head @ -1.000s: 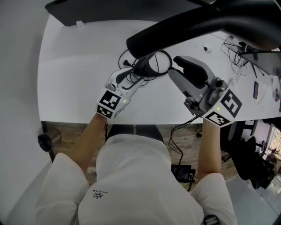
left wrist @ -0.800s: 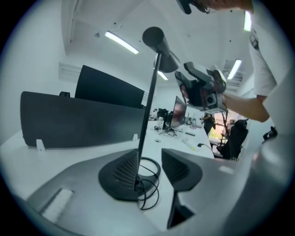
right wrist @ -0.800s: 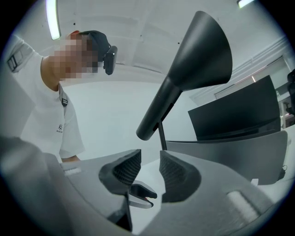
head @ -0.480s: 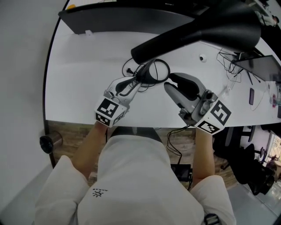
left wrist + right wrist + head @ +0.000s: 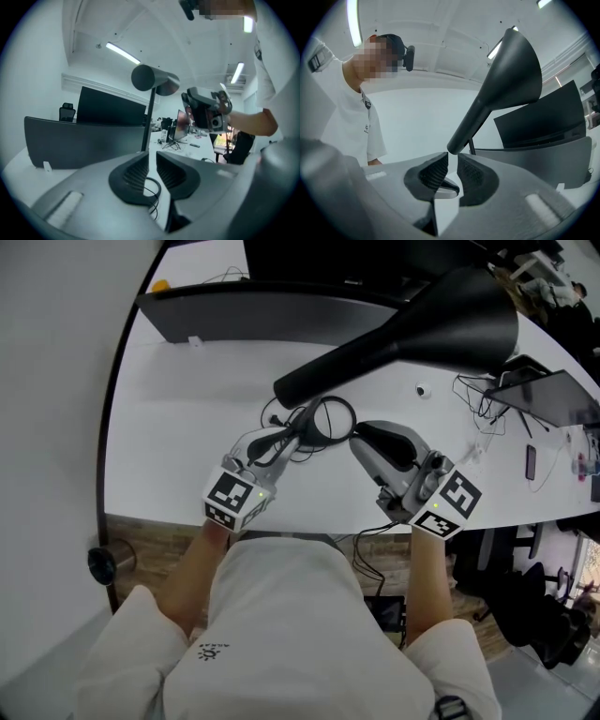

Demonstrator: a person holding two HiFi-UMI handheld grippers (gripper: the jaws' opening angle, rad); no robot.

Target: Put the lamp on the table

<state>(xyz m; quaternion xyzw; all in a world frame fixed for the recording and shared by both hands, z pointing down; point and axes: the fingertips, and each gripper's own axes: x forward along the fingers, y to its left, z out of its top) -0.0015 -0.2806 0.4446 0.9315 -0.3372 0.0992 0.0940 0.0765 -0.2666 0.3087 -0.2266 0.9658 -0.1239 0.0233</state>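
Hand-held gripper jaws are closing empty on the left (image 5: 152, 164) and right (image 5: 452, 164), so I'd back off slowly from the lamp (image 5: 412, 329) standing on the worktop (image 5: 187, 409), avoiding its cable (image 5: 160, 189).

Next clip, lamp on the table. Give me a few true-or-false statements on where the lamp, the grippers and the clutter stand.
1. The lamp stands upright on the white table. True.
2. The left gripper is clamped on the lamp's stem. False: its fingers are closing on nothing; the stem stands beyond them.
3. A dark panel stands at the table's far edge. True.
4. No cable lies on the table. False: a thin black cable loops just beyond the left gripper.
5. The right gripper grips the lamp's head. False: its fingers are closing empty, clear of the head.
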